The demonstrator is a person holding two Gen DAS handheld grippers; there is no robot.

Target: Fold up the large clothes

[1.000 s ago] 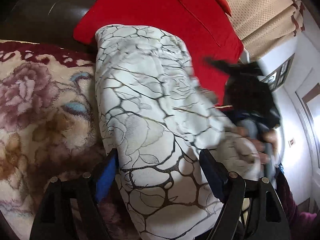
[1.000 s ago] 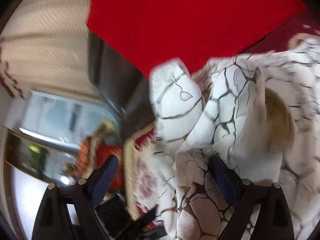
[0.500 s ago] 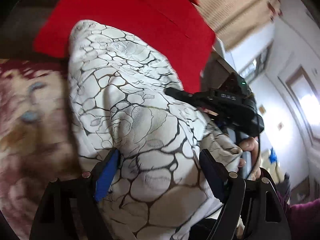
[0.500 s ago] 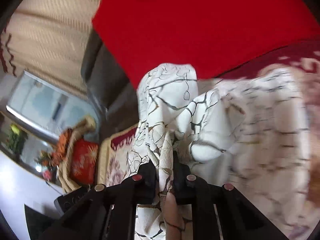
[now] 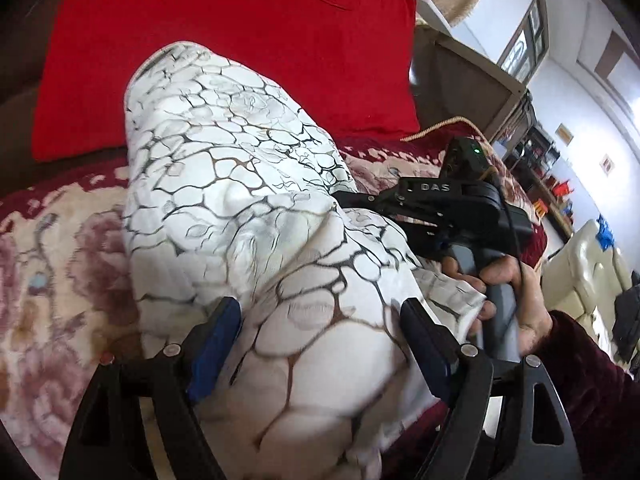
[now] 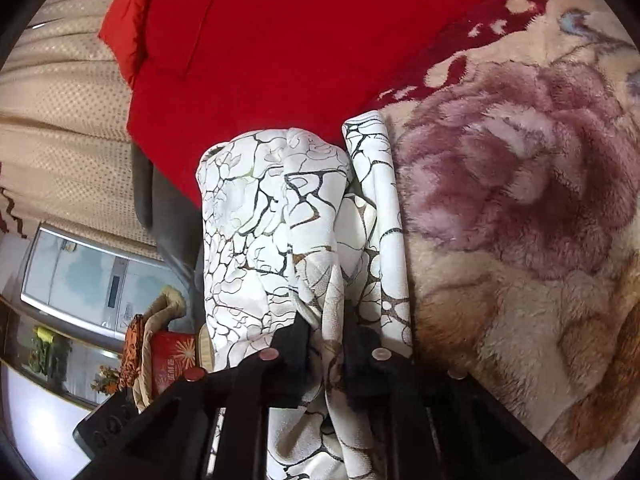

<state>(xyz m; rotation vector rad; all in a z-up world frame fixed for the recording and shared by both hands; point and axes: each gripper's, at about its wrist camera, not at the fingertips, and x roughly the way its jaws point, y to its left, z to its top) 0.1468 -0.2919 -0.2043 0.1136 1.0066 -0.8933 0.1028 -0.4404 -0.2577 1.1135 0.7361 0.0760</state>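
Observation:
A white garment with a black crackle pattern (image 5: pixel 240 208) lies in a long folded strip on a floral blanket (image 5: pixel 52 272). My left gripper (image 5: pixel 320 328) is open, its blue-padded fingers (image 5: pixel 212 344) wide apart on either side of the near end of the garment. My right gripper (image 6: pixel 326 340) is shut on a bunched edge of the same garment (image 6: pixel 272 216) and holds it off the blanket. The right gripper also shows in the left wrist view (image 5: pixel 452 200), held by a hand at the garment's right side.
A big red cushion (image 5: pixel 224 40) leans behind the garment, also in the right wrist view (image 6: pixel 300 48). The floral blanket (image 6: pixel 520 200) spreads to the right there. Beige curtains (image 6: pixel 60 120) and room furniture (image 5: pixel 580 280) lie beyond the sofa edge.
My right gripper was open a second ago; it has closed on the garment's edge and kept it pinched. The left gripper stays open and has shifted so the garment lies more to the left.

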